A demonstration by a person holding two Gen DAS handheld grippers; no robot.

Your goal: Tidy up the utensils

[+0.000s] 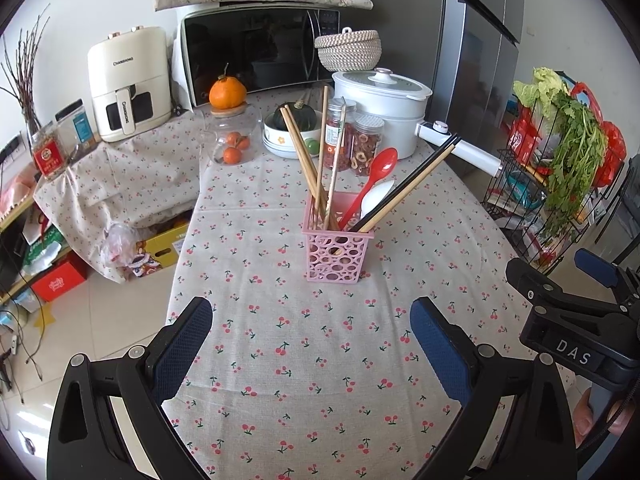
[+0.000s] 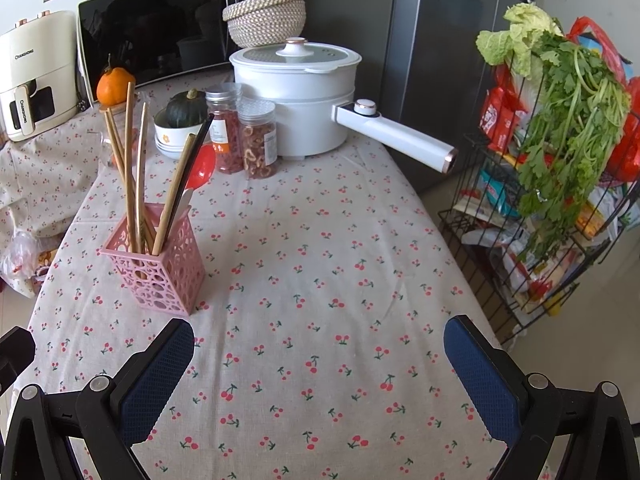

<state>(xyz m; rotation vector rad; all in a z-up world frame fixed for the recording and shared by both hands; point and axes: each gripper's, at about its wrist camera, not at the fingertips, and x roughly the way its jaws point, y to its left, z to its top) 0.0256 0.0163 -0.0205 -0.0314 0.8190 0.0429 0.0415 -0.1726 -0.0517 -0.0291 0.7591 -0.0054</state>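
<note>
A pink perforated utensil basket [image 1: 338,254] stands upright on the cherry-print tablecloth [image 1: 304,360]. It holds several wooden chopsticks [image 1: 305,160], a dark-tipped chopstick pair [image 1: 416,178], a red spoon [image 1: 374,178] and a white spoon [image 1: 376,198]. My left gripper [image 1: 311,350] is open and empty, low over the cloth in front of the basket. In the right wrist view the basket [image 2: 160,270] is at the left, ahead of my right gripper [image 2: 320,380], which is open and empty. The right gripper's body shows at the right edge of the left wrist view [image 1: 576,320].
Behind the basket stand two snack jars [image 1: 354,140], a white pot [image 1: 380,108] with a long handle [image 2: 400,136], a bowl with a dark squash [image 1: 294,128], a glass jar of oranges [image 1: 232,136], a microwave [image 1: 256,52] and an air fryer [image 1: 128,84]. A wire rack of greens [image 2: 560,184] stands right of the table.
</note>
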